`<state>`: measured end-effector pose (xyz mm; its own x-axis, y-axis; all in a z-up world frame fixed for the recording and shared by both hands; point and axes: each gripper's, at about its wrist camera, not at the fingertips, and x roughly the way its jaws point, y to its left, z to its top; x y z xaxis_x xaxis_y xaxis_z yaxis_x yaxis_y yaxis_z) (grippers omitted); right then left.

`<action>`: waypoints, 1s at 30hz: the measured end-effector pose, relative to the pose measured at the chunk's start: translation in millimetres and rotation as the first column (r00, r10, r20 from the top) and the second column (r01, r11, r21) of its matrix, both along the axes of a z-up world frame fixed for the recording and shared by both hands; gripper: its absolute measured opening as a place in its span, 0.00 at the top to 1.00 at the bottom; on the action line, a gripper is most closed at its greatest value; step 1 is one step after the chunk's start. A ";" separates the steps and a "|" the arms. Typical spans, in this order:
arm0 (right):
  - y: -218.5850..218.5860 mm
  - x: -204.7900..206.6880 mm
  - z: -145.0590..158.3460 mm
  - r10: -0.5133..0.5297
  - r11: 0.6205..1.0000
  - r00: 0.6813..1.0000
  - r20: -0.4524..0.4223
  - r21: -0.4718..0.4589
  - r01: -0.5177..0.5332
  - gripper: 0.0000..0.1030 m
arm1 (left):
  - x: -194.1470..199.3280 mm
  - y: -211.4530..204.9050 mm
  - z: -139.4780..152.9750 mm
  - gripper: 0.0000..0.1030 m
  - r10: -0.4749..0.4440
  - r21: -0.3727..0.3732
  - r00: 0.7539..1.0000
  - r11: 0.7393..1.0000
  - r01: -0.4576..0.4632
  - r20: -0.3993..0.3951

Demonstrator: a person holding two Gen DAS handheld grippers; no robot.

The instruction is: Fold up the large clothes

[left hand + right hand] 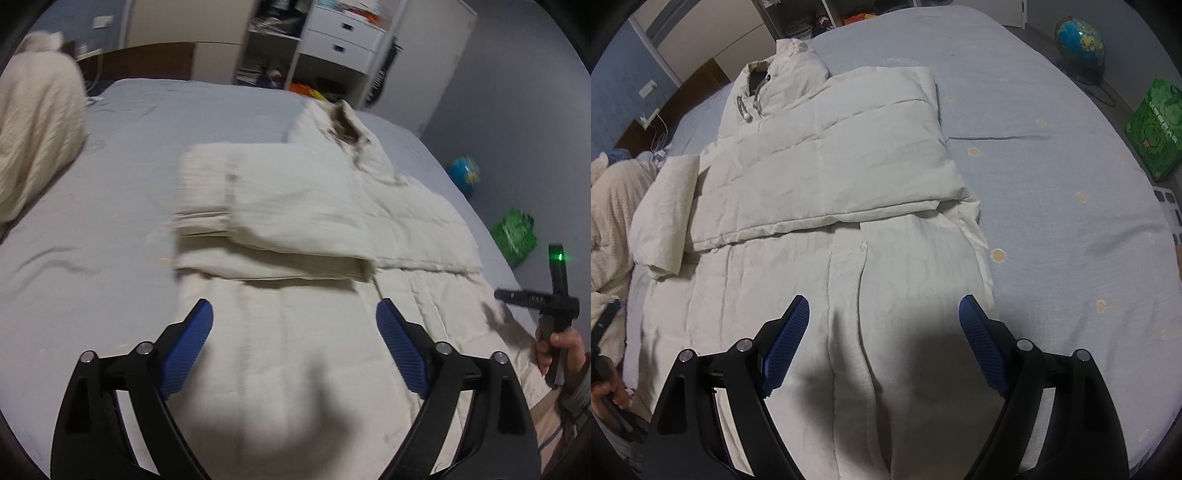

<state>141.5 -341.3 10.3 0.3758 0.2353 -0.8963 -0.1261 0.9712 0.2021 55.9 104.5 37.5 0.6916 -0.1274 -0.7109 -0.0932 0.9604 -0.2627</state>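
A cream quilted puffer jacket (295, 229) lies flat on the bed, collar at the far end, both sleeves folded across its chest. It also shows in the right wrist view (827, 177), with its zipper line running toward me. My left gripper (295, 314) is open and empty, hovering above the jacket's lower part. My right gripper (882, 314) is open and empty, above the jacket's hem near the zipper. The right gripper's handle and the hand on it (554, 317) show at the jacket's right edge in the left wrist view.
A pale blue bed sheet (1052, 155) covers the bed. A cream knitted blanket (37, 136) is piled at the left. A white shelf unit with drawers (340, 37) stands beyond the bed. A globe (1078, 37) and a green bag (1156, 129) sit on the floor to the right.
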 end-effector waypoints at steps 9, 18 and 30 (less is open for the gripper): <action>17.6 -7.2 2.6 0.055 0.993 0.998 0.019 -0.101 -0.052 0.23 | -25.3 37.2 -7.4 0.11 0.124 -0.102 0.992 0.987 -0.120 0.028; 26.7 -14.2 8.8 0.070 0.986 0.997 0.039 -0.155 -0.063 0.23 | -26.4 61.0 -19.2 0.11 0.221 -0.190 0.975 0.957 -0.219 -0.008; 121.4 -22.7 32.7 0.271 0.949 0.960 0.071 -0.187 -0.254 0.23 | -37.7 86.7 -19.1 0.11 0.331 -0.241 0.944 0.916 -0.321 -0.002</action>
